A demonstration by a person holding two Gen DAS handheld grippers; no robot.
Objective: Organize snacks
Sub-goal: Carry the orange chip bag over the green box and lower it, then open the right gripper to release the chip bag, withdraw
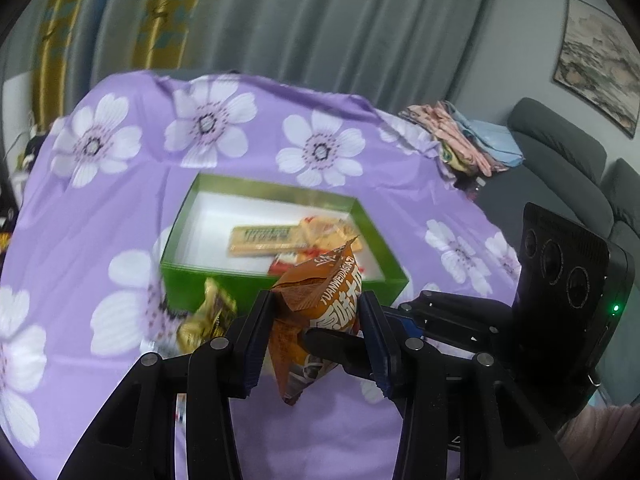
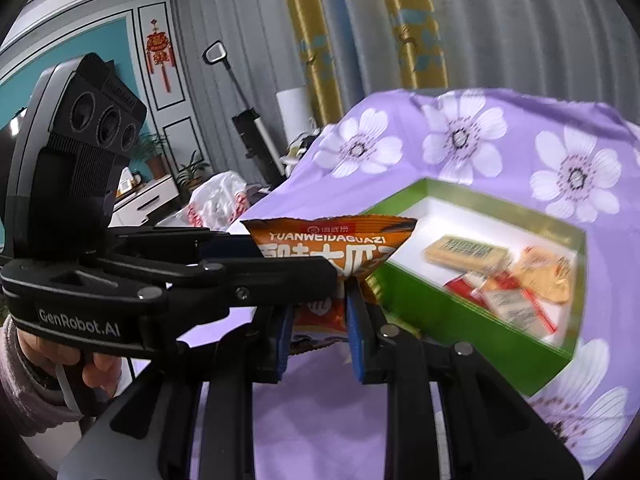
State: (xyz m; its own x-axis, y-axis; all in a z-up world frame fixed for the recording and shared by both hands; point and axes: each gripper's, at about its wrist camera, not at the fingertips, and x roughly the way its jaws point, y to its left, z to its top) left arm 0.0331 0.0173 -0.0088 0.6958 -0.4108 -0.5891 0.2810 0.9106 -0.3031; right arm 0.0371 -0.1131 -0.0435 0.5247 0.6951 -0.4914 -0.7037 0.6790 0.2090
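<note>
Left tool (image 1: pixel 316 334), right tool (image 2: pixel 316 332) both clamp orange "YUANWEIDAGUAZI" packet (image 1: pixel 320 300); "GenRobot.AI" on handle.

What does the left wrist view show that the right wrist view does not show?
Only the left wrist view: a gold-wrapped snack on the cloth in front of the box, folded clothes and a framed picture.
Only the right wrist view: a red hanging ornament and a white plastic bag.
Both: the orange snack packet held by both claws, and the green box.

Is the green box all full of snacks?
No. The green box is partly filled: a few snack packets lie at one end, the rest shows bare white bottom.
</note>
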